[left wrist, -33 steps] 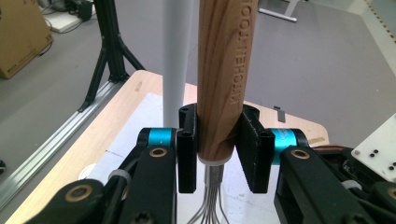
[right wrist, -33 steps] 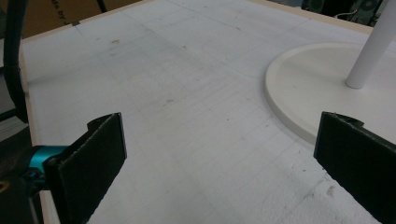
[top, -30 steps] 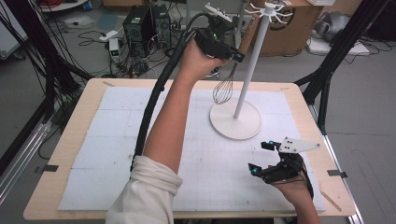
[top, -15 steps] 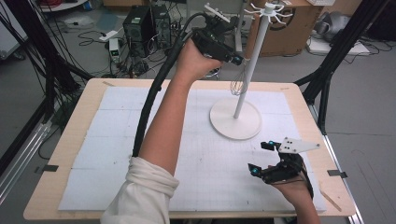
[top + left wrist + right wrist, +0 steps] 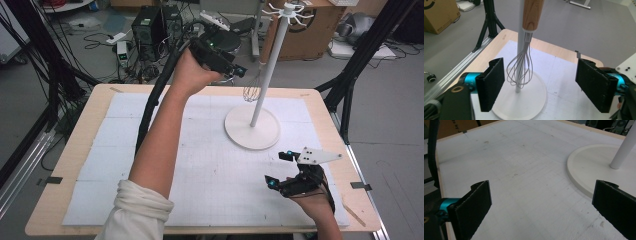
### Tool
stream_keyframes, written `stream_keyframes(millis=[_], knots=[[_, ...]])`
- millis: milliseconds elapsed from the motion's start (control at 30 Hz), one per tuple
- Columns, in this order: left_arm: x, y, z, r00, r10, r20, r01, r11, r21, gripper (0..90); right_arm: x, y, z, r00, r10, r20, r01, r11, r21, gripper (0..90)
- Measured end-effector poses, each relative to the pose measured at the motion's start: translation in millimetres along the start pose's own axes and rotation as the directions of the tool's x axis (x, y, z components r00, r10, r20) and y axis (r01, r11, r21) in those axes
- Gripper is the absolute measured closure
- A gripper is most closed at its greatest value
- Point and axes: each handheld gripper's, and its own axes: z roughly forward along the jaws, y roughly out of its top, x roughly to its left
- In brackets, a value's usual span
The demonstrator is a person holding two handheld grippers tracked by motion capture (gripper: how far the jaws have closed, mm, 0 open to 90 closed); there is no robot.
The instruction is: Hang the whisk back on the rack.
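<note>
My left tool is released, jaws spread wide with nothing between them. Just ahead of it the whisk hangs beside the stand's pole, probably from one of the top hooks, so it dangles free: long axis vertical, wooden handle up, wire loops down. My right tool, also released, idles low over the bench, well apart.

Grey floor, cardboard box, tangled cables
</note>
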Motion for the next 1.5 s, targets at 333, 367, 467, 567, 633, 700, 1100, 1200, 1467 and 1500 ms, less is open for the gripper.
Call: stream_keyframes(millis=[333,367,467,567,633,700,1100,1200,1467,1500], knots=[[-6.5,-25.5,-19.8,0.9999,-0.013,-0.007,0.013,0.9999,-0.009,12.8,0.3,0.2,2.2,1.0,-0.009,0.001,0.009,1.0,0.003,1.5],[-7.7,-28.4,-20.9,0.9997,-0.019,-0.014,0.019,0.9998,-0.008,12.3,0.9,0.5,2.4,1.0,-0.007,-0.002,0.007,1.0,0.005,1.5],[-8.3,-37.6,-25.6,0.9996,-0.027,0.001,0.027,0.9995,-0.018,10.8,1.3,1.0,3.1,1.0,-0.01,-0.002,0.01,1.0,0.005,1.5],[-9.6,-46.6,-29.6,0.9991,-0.041,-0.004,0.041,0.9991,-0.012,7.6,1.5,0.9,4.0,1.0,-0.009,-0.002,0.009,1.0,0.009,1.5],[-10.2,-53.0,-32.7,0.9988,-0.049,0.0,0.049,0.9986,-0.02,6.2,1.6,1.0,4.6,1.0,-0.009,-0.004,0.009,1.0,0.013,1.5],[-11.4,-58.5,-36.1,0.9989,-0.047,-0.002,0.047,0.9989,-0.01,6.1,1.5,1.1,5.3,0.9999,-0.011,-0.002,0.011,1.0,0.013,1.5],[-18.7,-88.7,-58.2,0.9993,-0.037,-0.001,0.037,0.9992,-0.015,1.6,1.9,1.6,5.6,0.9999,-0.014,-0.002,0.014,1.0,0.018,1.5],[-21.4,-98.6,-62.6,0.9987,-0.047,0.018,0.048,0.9982,-0.036,1.6,2.2,1.5,5.9,0.9999,-0.01,-0.002,0.01,1.0,0.018,1.5],[-26.6,-128.3,-70.6,0.9987,-0.052,-0.001,0.052,0.9983,-0.028,1.6,1.7,1.5,5.6,0.9999,-0.014,0.0,0.014,1.0,0.017,1.5],[-27.3,-132.1,-71.6,0.9983,-0.058,0.001,0.058,0.9978,-0.034,1.6,1.5,1.5,5.5,0.9999,-0.014,0.001,0.014,1.0,0.017,1.5]])
